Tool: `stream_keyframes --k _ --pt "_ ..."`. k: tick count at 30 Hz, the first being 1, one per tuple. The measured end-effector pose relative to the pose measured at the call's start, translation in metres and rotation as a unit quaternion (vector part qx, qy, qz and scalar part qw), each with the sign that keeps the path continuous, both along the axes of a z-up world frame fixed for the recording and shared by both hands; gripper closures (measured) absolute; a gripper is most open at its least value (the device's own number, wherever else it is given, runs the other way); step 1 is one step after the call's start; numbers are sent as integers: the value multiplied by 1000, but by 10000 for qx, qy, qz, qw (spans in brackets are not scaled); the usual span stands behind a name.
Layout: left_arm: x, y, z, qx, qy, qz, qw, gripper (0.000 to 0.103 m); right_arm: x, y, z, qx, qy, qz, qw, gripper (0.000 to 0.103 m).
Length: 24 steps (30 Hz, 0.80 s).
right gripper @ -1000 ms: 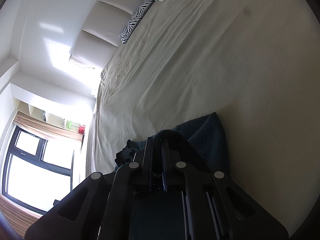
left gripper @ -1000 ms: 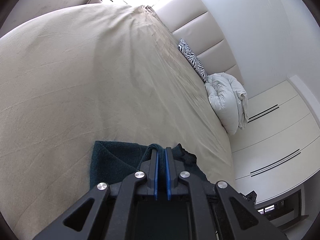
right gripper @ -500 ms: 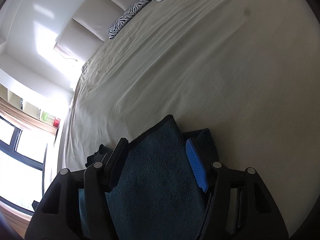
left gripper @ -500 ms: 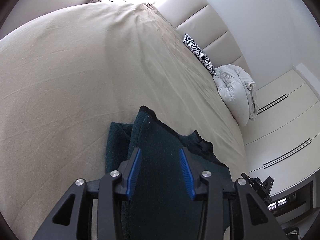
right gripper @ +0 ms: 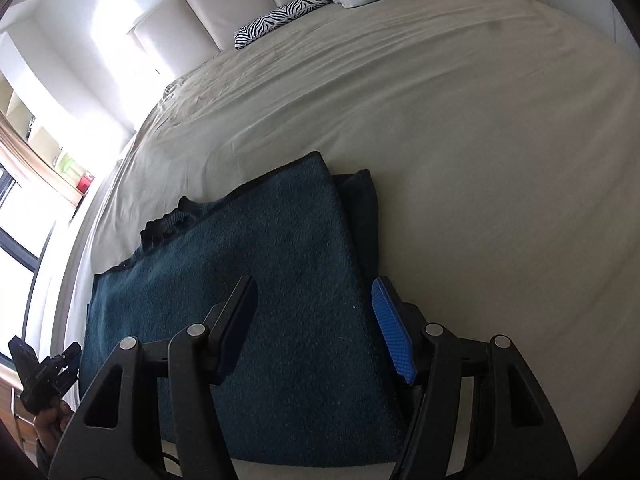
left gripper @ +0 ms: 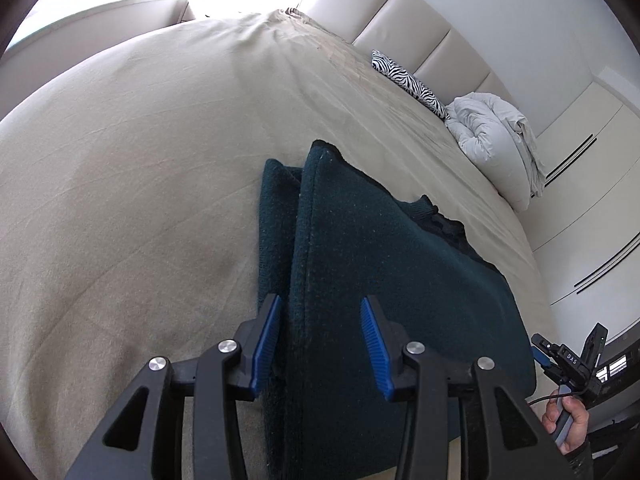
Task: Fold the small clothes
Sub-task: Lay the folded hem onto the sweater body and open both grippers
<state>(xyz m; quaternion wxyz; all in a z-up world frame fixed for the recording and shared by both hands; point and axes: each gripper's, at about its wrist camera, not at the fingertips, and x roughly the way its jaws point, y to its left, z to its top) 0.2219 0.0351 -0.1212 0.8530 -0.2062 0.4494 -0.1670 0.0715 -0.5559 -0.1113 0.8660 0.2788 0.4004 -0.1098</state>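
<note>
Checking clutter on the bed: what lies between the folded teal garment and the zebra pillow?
Nothing but bare beige bedsheet. In the right wrist view the stretch from the teal garment to the zebra pillow holds only wrinkled sheet; the left wrist view agrees.

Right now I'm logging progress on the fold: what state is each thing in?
Dark teal garment: folded over, lying on the bed, released.
Left gripper: open, pads clear of fabric.
Right gripper: open, over the garment.
White duvet: bunched at the headboard.
Zebra-print cushion: lying flat.

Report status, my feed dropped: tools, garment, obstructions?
Left tool open, right tool open, nothing gripped. Dark teal garment folded on bed sheet. Nothing in the way.
</note>
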Motion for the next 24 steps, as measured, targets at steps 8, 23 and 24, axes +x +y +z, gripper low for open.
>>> stream_keyframes --k 8,23,24 --pt "-21 7 -2 329 -83 102 9994 59 -29 6 -11 -338 122 -107 9993 44" --pt "-53 -6 -5 1102 -384 -51 9932 90 -40 18 -24 -517 189 115 9984 48" --pt "-54 -7 -5 1134 -399 -50 9927 91 -40 19 -25 -541 198 123 9983 49"
